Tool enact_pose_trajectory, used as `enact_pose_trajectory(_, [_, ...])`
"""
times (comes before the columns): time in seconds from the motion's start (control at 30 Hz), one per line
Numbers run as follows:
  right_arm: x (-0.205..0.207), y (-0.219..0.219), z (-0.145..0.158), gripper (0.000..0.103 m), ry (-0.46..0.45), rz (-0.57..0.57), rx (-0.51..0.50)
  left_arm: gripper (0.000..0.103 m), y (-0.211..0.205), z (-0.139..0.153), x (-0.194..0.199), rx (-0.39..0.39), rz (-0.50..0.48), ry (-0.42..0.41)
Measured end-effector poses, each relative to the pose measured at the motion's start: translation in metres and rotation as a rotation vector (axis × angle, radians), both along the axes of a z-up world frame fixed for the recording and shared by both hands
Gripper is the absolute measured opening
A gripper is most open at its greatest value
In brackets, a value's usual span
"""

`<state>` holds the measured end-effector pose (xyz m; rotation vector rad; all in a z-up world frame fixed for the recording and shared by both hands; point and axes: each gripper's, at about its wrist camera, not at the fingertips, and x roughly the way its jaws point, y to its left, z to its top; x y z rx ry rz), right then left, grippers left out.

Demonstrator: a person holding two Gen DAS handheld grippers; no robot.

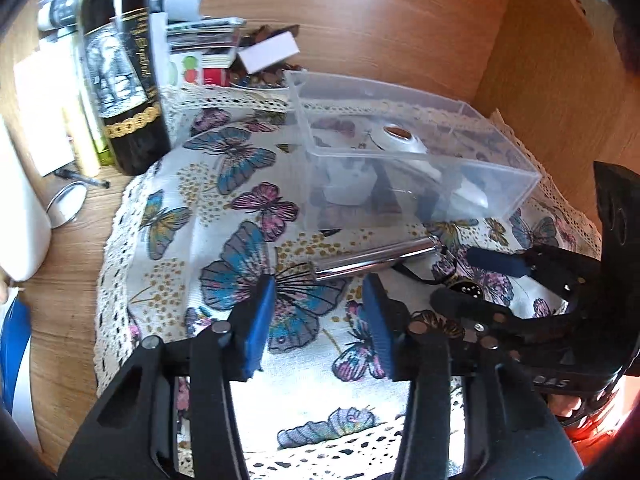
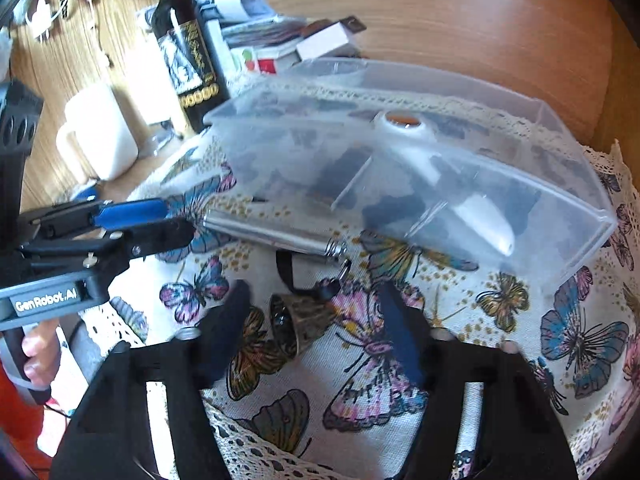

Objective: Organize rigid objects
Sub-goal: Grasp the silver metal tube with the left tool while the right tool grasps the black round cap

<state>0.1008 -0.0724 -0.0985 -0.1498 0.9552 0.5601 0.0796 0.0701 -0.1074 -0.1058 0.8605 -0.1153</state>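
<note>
A silver metal cylinder [image 1: 376, 257] lies on the butterfly cloth in front of a clear plastic box [image 1: 516, 190]; it also shows in the right wrist view [image 2: 276, 236]. A small brass bell [image 2: 298, 326] on a black strap lies beside it. The box [image 2: 580, 220] has dividers and holds a white tape roll [image 2: 404, 128] and a white object [image 2: 488, 222]. My left gripper [image 1: 320, 300] is open just short of the cylinder's near end. My right gripper [image 2: 314, 312] is open around the bell. In the left view the right gripper [image 1: 464, 278] reaches in from the right.
A dark wine bottle [image 1: 120, 68] stands at the left with papers and boxes [image 1: 208, 40] behind it. A white jug [image 2: 100, 132] stands on the wooden desk at the left. A wooden wall [image 1: 400, 32] rises behind the box. The cloth [image 1: 180, 240] has a lace edge.
</note>
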Motion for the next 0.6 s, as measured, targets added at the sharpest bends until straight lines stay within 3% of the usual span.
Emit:
enact_pose_trajectory(0.03, [0.000, 0.001, -0.001, 0.035, 0.007, 0.004, -0.003, 0.044, -0.003, 0.000, 0.002, 0.008, -0.009, -0.002])
enact_pose_trajectory(0.2, [-0.002, -0.004, -0.002, 0.033, 0.008, -0.001, 0.006, 0.044, -0.018, 0.005, 0.015, 0.030, -0.050, -0.016])
enact_pose_trajectory(0.27, [-0.002, -0.011, 0.000, 0.027, 0.002, -0.019, 0.014, 0.044, -0.025, 0.004, 0.025, 0.029, -0.079, -0.003])
enact_pose_trajectory(0.37, [-0.002, -0.024, 0.005, 0.027, -0.007, -0.049, 0.020, 0.044, -0.036, 0.000, 0.038, 0.018, -0.136, 0.036])
enact_pose_trajectory(0.5, [0.000, -0.041, 0.009, 0.027, -0.018, -0.089, 0.022, 0.044, -0.050, -0.009, 0.052, 0.065, -0.156, 0.060])
enact_pose_trajectory(0.6, [0.000, -0.050, 0.012, 0.027, -0.028, -0.111, 0.020, 0.045, -0.052, -0.016, 0.059, 0.041, -0.180, 0.105])
